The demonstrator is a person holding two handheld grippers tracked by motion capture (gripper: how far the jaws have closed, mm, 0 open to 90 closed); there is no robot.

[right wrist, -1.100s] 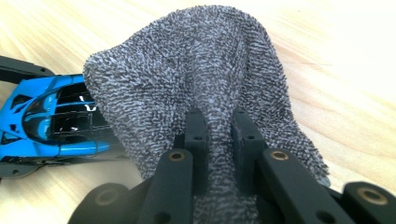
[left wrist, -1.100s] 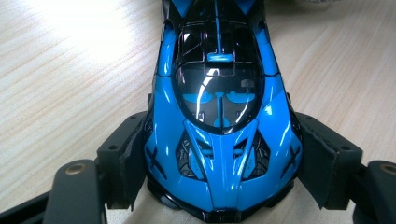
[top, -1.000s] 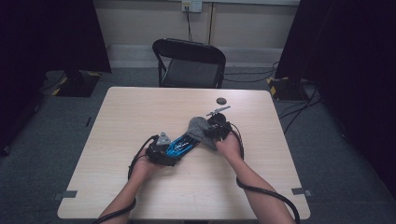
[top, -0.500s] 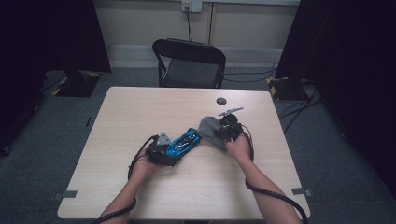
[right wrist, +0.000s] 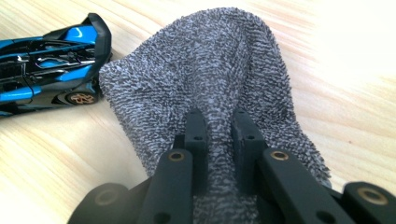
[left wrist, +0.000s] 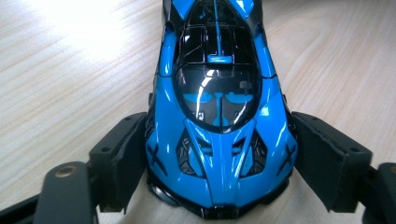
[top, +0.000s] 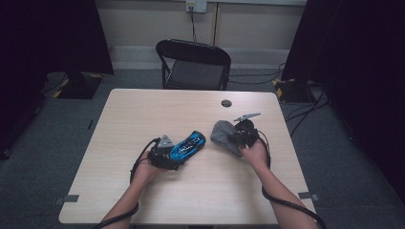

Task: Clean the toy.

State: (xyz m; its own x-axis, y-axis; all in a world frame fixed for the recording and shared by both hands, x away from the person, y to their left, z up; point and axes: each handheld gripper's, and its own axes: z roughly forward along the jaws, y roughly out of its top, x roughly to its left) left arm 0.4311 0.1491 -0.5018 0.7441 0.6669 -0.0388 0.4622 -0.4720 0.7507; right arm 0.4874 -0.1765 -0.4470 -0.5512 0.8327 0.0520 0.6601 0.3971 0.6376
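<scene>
- The surface is a pale wooden top; the work sits around its middle, with a black folding chair beyond the far edge at 12 o'clock.
- The grey cloth lies right of centre on the surface, bunched where it is held, its free end reaching toward 10 o'clock from the right hand in the high view.
- The toy car, blue and black, lies just left of centre on the surface. Its long axis runs from about 8 o'clock to 2 o'clock in the high view; the end at 2 o'clock points toward the cloth.
- The left tongs are clenched on the toy car: the two black pads press its flanks at the near end, and the car body runs away from them toward 12 o'clock in the left gripper view.
- The right tongs are pinched shut on a fold of the grey cloth, which fans out ahead of them. In the right gripper view the car's tail sits at 10 o'clock, just beside the cloth's edge, with a sliver of bare wood between them as far as I can tell.
- The relation that counts, in my judgement: the car lies at about 9 o'clock from the cloth, near but apart, so the right hand is the nearer one to carry the cloth sideways onto the car's free end while the left steadies it.
- A small dark round disc sits at 12 o'clock of the cloth, well apart.
</scene>
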